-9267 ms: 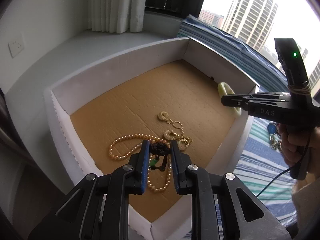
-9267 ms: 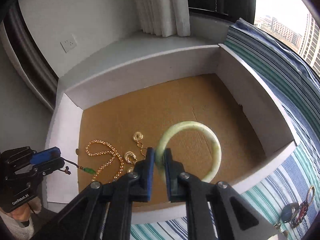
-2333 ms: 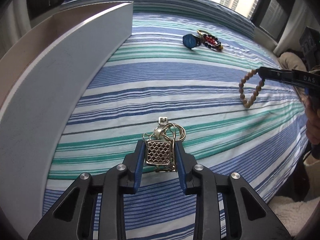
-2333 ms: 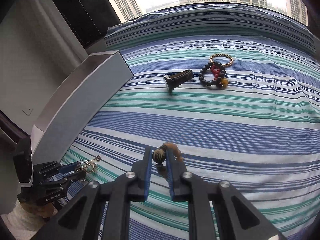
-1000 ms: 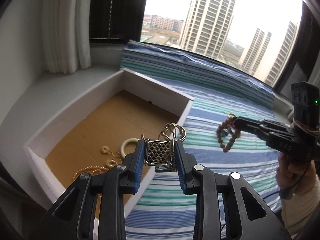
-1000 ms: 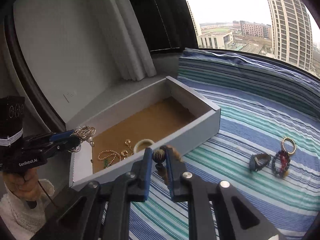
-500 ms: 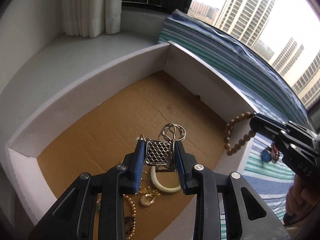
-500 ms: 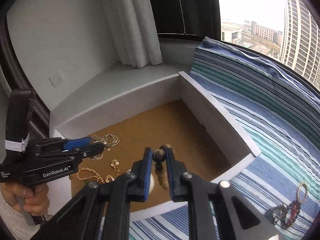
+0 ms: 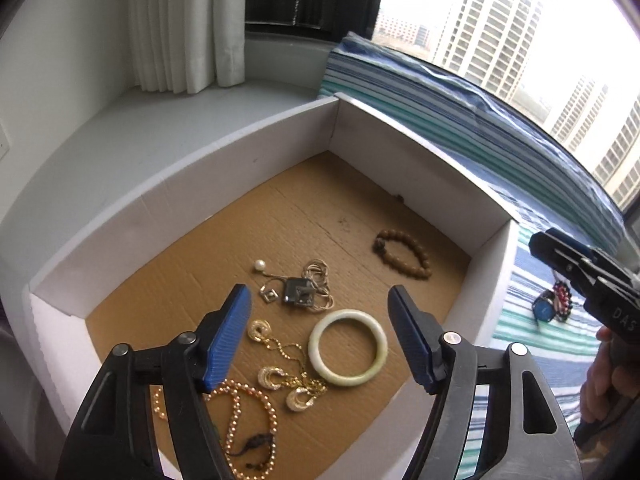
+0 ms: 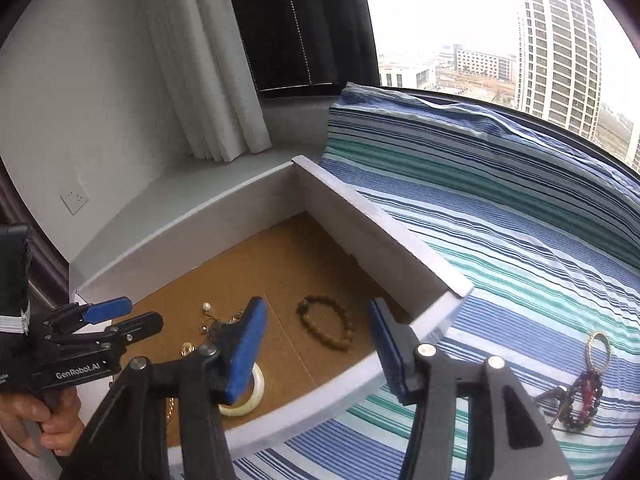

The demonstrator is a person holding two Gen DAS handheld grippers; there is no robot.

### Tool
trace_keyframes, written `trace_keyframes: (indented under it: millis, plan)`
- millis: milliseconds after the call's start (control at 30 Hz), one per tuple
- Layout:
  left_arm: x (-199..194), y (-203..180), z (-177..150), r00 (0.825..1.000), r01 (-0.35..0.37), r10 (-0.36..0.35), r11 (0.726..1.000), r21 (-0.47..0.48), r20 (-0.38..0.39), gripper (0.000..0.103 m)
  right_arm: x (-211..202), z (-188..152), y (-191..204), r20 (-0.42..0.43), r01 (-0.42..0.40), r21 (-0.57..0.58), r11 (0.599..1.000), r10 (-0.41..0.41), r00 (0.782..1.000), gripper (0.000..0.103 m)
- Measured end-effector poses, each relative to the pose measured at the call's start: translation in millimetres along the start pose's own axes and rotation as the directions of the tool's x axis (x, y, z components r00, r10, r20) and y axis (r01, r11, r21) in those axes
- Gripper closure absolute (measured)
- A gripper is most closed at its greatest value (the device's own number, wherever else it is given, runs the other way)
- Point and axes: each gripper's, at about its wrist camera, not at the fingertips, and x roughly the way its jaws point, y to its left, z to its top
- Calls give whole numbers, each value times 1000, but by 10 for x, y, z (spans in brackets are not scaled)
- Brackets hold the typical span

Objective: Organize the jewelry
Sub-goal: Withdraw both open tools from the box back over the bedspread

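- My left tongs (image 9: 320, 336) over the white box (image 9: 420, 160); jaws opening, nothing between them.
- My right tongs (image 10: 316, 344) above the box's near wall; jaws opening too, empty.
- On the cardboard floor: wooden bead bracelet (image 9: 403, 253) toward the far right corner, lying flat.
- Silver pendant with chain loops (image 9: 304, 290) mid-floor, small pearl (image 9: 260, 266) just beside it.
- Pale jade bangle (image 9: 348, 347) nearer me; gold chain (image 9: 286, 376) and pearl necklace (image 9: 244, 420) to its left.
- Out on the striped bed (image 10: 500, 240): dark bead bracelets (image 10: 584, 400), well apart from the box.
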Motion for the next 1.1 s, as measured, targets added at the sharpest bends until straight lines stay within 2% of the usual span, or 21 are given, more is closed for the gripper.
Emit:
trace_keyframes:
  millis: [167, 267, 333, 467, 567, 700, 767, 800, 833, 967, 1067, 1100]
  plan:
    - [-374, -363, -345, 997, 68, -72, 994, 80, 38, 20, -449, -587, -354, -28, 34, 65, 997, -32, 999, 49]
    - [-475, -668, -604, 994, 99, -104, 986, 137, 30, 19, -702, -1062, -637, -63, 119, 78, 990, -114, 991, 48]
    - [-522, -866, -780, 993, 112, -118, 980, 166, 27, 19, -874, -1413, -864, -88, 195, 84, 977, -188, 978, 48]
    - [-509, -1224, -1092, 989, 143, -147, 972, 185, 7, 17, -1197, -2080, -1433, -147, 371, 119, 921, -354, 924, 41]
    - [-431, -1496, -1270, 984, 178, -173, 968, 177, -44, 17, -1350, -2480, -1877, -190, 498, 141, 856, -470, 862, 41]
    - [-390, -1838, -1483, 984, 175, -162, 960, 221, -76, 17, -1444, -2807, -2413, -231, 575, 200, 794, -532, 815, 41]
    - [-386, -1982, -1543, 985, 166, -150, 955, 247, -81, 17, -1464, -2892, -2611, -233, 581, 234, 779, -535, 812, 41]
    - [-396, -2035, -1585, 985, 165, -147, 953, 253, -87, 17, -1478, -2912, -2672, -211, 569, 253, 782, -530, 821, 35]
    - [-381, -2076, -1593, 985, 165, -145, 953, 254, -93, 17, -1478, -2922, -2724, -202, 572, 257, 779, -535, 820, 30]
    - [-354, -2226, -1641, 988, 142, -120, 956, 258, -101, 17, -1456, -2961, -2828, -154, 555, 273, 786, -534, 831, 24]
    - [-315, -2326, -1663, 989, 127, -102, 958, 258, -108, 17, -1442, -2956, -2926, -154, 520, 321, 792, -498, 853, 16]
    - [-304, -2355, -1672, 989, 124, -98, 958, 259, -111, 17, -1423, -2953, -2893, -154, 510, 315, 800, -488, 859, 10]
